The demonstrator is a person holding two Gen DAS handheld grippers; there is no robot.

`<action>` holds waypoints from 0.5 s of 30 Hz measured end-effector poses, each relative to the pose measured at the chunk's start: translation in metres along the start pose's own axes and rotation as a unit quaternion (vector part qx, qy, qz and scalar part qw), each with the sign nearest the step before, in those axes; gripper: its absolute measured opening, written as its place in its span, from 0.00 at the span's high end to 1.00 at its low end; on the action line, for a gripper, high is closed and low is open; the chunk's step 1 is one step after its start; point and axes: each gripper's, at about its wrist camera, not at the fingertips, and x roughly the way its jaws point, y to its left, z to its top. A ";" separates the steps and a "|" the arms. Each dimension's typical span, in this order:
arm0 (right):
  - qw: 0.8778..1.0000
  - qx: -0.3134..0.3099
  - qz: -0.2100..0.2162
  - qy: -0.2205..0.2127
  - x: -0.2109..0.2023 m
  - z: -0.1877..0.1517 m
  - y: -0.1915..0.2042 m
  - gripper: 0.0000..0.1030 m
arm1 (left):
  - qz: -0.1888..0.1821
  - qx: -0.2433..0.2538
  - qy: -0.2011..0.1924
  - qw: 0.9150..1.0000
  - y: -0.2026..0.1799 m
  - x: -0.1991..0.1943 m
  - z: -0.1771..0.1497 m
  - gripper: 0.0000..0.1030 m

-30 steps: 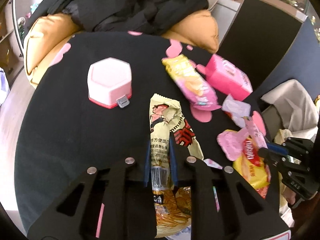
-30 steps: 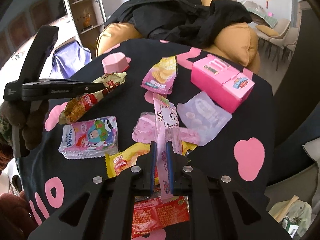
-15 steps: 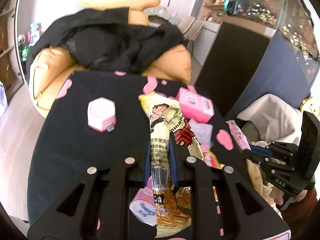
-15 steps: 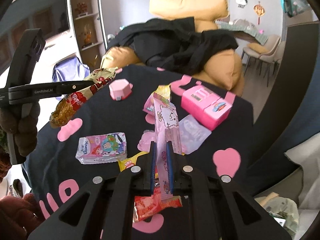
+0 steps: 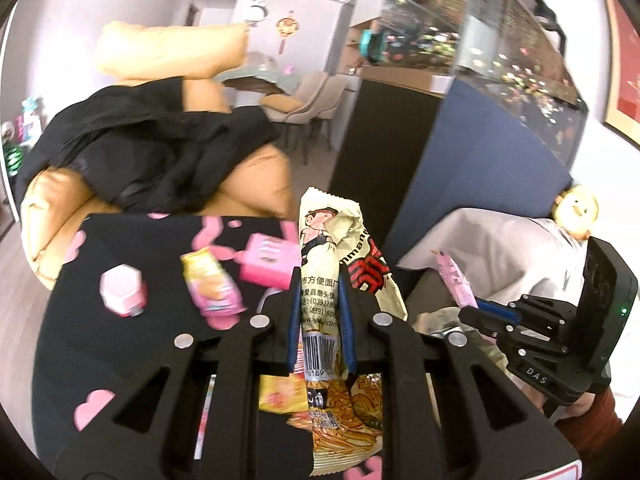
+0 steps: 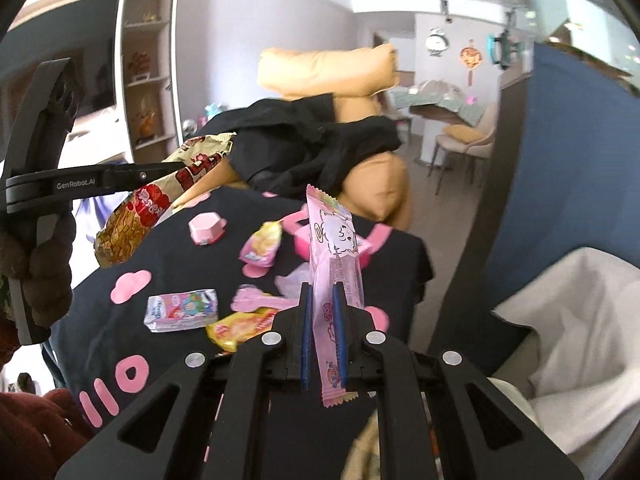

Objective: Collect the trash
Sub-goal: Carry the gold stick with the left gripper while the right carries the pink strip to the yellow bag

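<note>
My left gripper [image 5: 320, 320] is shut on a long cream noodle-snack wrapper [image 5: 344, 248], held up above the black table [image 5: 120, 352]. The same wrapper [image 6: 160, 200] shows at the left of the right wrist view, sticking out of the left gripper [image 6: 172, 168]. Between the blue pads of my right gripper [image 6: 322, 324] a pink cartoon wrapper [image 6: 336, 252] is clamped upright, lifted clear of the table [image 6: 168, 252]. From the left wrist view that gripper [image 5: 472, 308] is at the right with the pink wrapper [image 5: 454, 280] poking up.
On the table lie a pink-yellow chip bag [image 5: 212, 288], a pink hexagonal box [image 5: 122, 290], a pink toy case [image 5: 268, 260], a tissue pack [image 6: 184, 310] and a yellow wrapper [image 6: 240, 326]. A white-lined bin [image 6: 572, 320] stands right of the table. Behind is an orange sofa [image 5: 256, 184] with black clothes.
Both grippers rose from the table with their wrappers and swung right. The views tilted up, and the white-lined bin has come into sight at the right.
</note>
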 end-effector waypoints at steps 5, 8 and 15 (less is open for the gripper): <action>0.999 0.026 -0.035 -0.014 -0.028 -0.015 -0.035 0.89 | -0.034 0.008 -0.005 0.999 -0.047 0.019 0.003 0.84; 0.997 0.043 -0.054 -0.018 -0.042 -0.025 -0.056 0.89 | -0.052 0.008 -0.001 0.999 -0.069 0.034 -0.001 0.84; 0.992 0.073 -0.099 -0.024 -0.068 -0.051 -0.097 0.89 | -0.084 0.022 0.042 0.995 -0.124 0.084 -0.030 0.84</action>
